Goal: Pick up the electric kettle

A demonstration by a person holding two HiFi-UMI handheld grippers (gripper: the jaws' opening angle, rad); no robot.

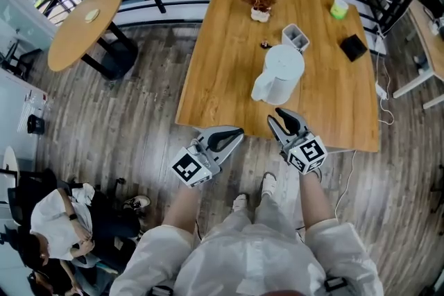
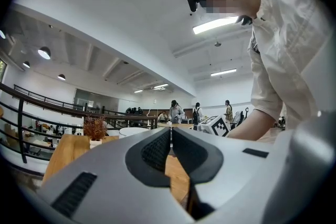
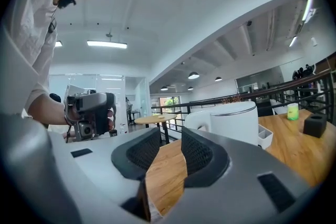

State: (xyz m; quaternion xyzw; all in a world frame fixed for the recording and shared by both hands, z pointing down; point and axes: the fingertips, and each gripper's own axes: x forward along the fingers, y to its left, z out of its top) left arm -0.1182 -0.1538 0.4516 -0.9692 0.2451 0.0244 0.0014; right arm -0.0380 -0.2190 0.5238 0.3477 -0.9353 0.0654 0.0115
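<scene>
though close, kettle (image 1: 281,71) beyond right tongs (image 1: 278,116)

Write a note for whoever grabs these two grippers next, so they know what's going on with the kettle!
Left gripper: shut and empty, at the table's near edge.
Right gripper: jaws apart, nothing between them.
Kettle: upright on the wooden table, just ahead of the right gripper and untouched. Its handle faces the near side.
Done: both grippers are at the table, nothing gripped yet.
Left: probably bring the right gripper to the handle, close on it and lift.
</scene>
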